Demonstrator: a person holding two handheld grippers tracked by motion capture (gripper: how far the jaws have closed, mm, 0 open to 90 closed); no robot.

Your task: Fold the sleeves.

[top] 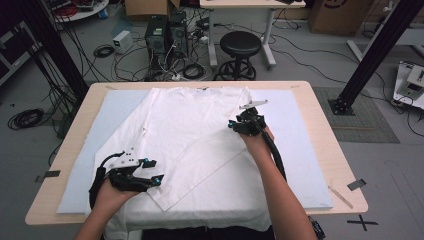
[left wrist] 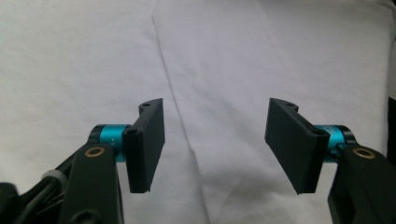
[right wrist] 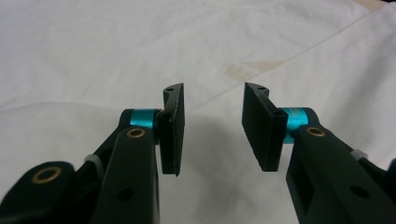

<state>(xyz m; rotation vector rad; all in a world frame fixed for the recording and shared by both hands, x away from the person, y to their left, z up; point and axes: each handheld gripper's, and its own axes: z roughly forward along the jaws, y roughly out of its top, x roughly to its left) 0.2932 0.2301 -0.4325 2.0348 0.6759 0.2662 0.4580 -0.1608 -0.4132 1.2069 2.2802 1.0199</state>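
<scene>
A white T-shirt (top: 190, 135) lies spread on a pale blue pad (top: 295, 150), with one side folded over in a diagonal flap. My left gripper (top: 154, 171) rests at the shirt's near left edge; its jaws stand wide apart above the cloth (left wrist: 219, 93) with nothing between them. My right gripper (top: 239, 120) hovers over the upper right of the shirt, near the top of the folded edge. Its jaws are parted over the fabric (right wrist: 215, 56) and hold nothing. A fold line (left wrist: 180, 116) runs between the left jaws.
The pad covers a light wooden table (top: 320, 115). The shirt's hem hangs over the table's near edge. Beyond the table stand a black stool (top: 241, 47), computer towers (top: 165, 32) and tangled cables on the floor. Black frame posts rise at left and right.
</scene>
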